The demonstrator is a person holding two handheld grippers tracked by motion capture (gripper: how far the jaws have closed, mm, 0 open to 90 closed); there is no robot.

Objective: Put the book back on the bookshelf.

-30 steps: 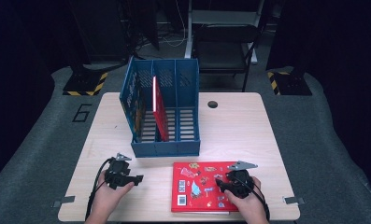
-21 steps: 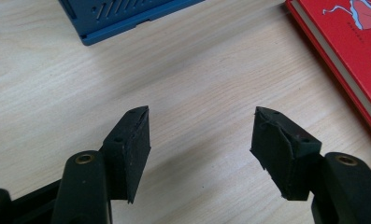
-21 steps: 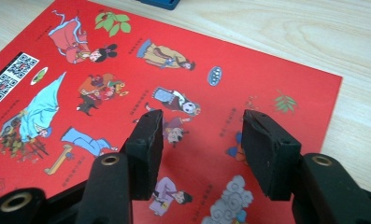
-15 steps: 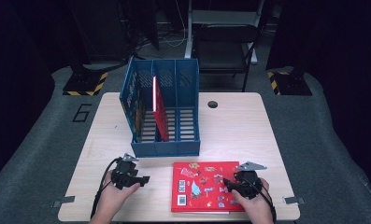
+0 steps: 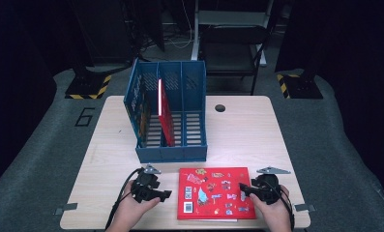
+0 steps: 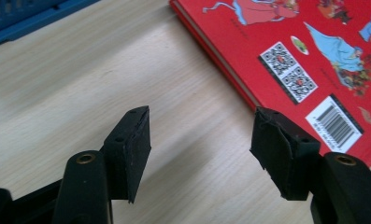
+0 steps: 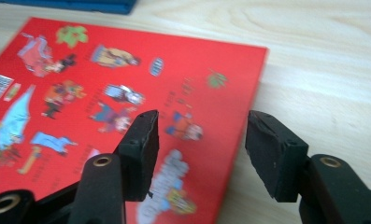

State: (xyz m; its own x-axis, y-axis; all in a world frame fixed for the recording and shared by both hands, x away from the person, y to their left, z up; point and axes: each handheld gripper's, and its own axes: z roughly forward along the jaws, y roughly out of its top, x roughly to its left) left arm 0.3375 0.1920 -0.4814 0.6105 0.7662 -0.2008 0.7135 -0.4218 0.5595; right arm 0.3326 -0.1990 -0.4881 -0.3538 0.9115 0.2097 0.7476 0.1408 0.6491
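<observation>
Red book (image 5: 215, 199): flat on table (image 5: 247, 130), near edge, before blue file rack (image 5: 170, 145); left gripper (image 5: 165, 194) jaws wide, beside its left edge; right gripper (image 5: 242, 188) jaws wide, at its right edge.

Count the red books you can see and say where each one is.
2. One red book lies flat on the table between the two grippers; another red book stands upright in the blue file rack. The rack's left wall may hide more.
</observation>
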